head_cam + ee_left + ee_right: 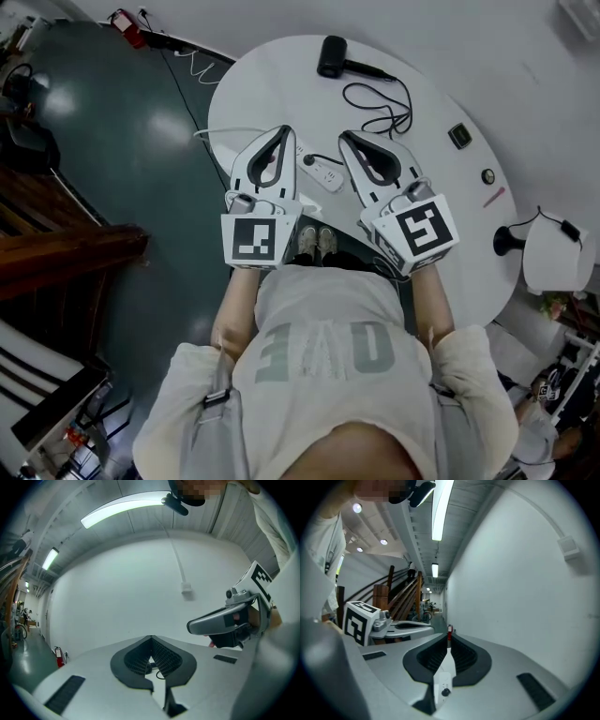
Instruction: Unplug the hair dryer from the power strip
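Observation:
A black hair dryer [332, 55] lies at the far side of the round white table [441, 202], its black cord [380, 105] looped beside it. The cord leads to a black plug [309, 160] in a white power strip [324, 174] that lies between my two grippers. My left gripper [282, 132] is shut and holds nothing, just left of the strip. My right gripper [345, 138] is also shut and holds nothing, just right of it. In the right gripper view the power strip [442, 686] shows below the shut jaws [449, 640]. The left gripper's jaws [151, 640] are shut too.
A small black box [459, 136], a round knob [487, 175] and a pink pen [494, 197] lie on the table's right side. A black stand [507, 241] and a white seat [555, 255] are past the right edge. A red fire extinguisher [127, 26] stands on the dark floor, far left.

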`<state>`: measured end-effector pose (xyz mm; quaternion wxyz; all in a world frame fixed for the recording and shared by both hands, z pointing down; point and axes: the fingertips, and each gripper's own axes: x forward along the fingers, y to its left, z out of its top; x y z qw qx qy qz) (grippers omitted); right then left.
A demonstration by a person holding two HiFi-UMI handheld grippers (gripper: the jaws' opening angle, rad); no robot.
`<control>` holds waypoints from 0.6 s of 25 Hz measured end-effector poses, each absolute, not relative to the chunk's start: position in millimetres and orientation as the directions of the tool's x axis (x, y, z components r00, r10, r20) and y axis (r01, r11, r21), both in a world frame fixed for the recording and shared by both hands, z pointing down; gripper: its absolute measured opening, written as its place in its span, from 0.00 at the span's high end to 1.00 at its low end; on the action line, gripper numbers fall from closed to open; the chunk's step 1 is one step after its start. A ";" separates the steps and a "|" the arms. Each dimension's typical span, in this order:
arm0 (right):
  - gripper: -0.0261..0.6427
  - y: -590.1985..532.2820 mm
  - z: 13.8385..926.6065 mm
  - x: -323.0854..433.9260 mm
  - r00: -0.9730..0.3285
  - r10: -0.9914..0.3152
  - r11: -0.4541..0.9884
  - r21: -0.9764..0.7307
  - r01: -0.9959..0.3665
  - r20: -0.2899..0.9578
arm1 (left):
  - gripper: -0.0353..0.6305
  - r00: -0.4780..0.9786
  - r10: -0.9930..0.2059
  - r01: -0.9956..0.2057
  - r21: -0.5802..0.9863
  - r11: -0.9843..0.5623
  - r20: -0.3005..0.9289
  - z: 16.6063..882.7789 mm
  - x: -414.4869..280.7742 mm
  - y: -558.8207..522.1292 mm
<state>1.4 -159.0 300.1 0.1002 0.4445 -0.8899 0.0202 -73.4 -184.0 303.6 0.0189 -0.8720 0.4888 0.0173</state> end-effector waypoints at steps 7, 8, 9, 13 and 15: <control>0.69 -127.4 352.2 -22.1 -0.725 -0.590 0.764 -0.045 -0.644 0.356 | 0.93 0.531 -0.847 -0.847 -0.040 -0.530 -0.005 320.5 -67.2 -190.3; 0.69 -123.5 361.0 -20.5 -0.724 -0.576 0.769 -0.050 -0.638 0.378 | 0.93 0.533 -0.846 -0.846 -0.042 -0.532 0.002 323.0 -66.0 -190.6; 0.69 -119.8 370.4 -18.4 -0.722 -0.563 0.773 -0.054 -0.633 0.402 | 0.93 0.533 -0.846 -0.845 -0.043 -0.533 0.009 325.7 -65.2 -190.8; 0.69 -109.5 415.1 -4.7 -0.693 -0.508 0.776 -0.078 -0.626 0.511 | 0.93 0.528 -0.848 -0.847 -0.039 -0.529 0.036 337.6 -64.5 -192.6; 0.69 -108.1 440.1 3.8 -0.670 -0.480 0.769 -0.095 -0.632 0.566 | 0.93 0.528 -0.848 -0.848 -0.037 -0.529 0.043 341.2 -63.2 -193.8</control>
